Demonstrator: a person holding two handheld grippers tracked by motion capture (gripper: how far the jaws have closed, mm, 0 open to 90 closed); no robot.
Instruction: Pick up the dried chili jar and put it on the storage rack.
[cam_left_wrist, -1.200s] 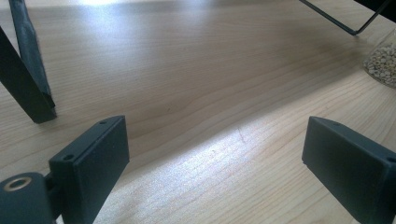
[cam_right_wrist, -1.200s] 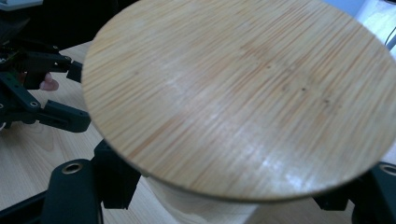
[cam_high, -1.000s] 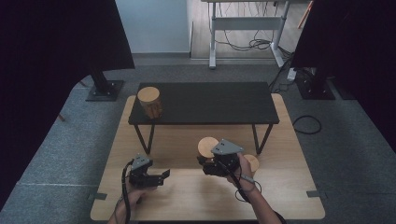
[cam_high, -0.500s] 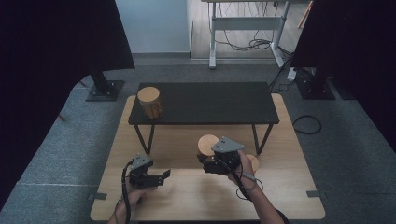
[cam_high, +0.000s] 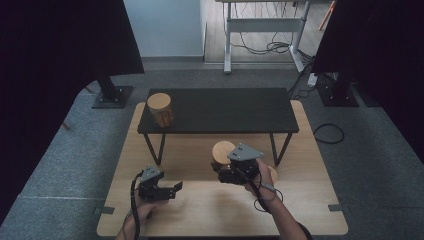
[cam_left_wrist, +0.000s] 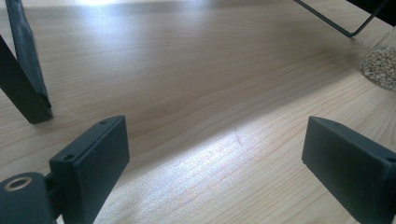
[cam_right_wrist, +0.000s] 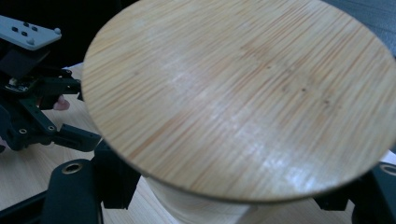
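In the high view, the right gripper (cam_high: 226, 169) is clamping a glass jar with a round bamboo lid (cam_high: 223, 150) just above the light wooden counter (cam_high: 200, 210), in front of the low black shelf (cam_high: 220, 111), probably for lifting. The left gripper (cam_high: 172, 189) is waiting nearby. In the left gripper view, its jaws are gaping wide over bare wood, holding nothing, while in the right gripper view the lid (cam_right_wrist: 243, 93) is sitting between the closed-in jaws, which are gripping the jar below it.
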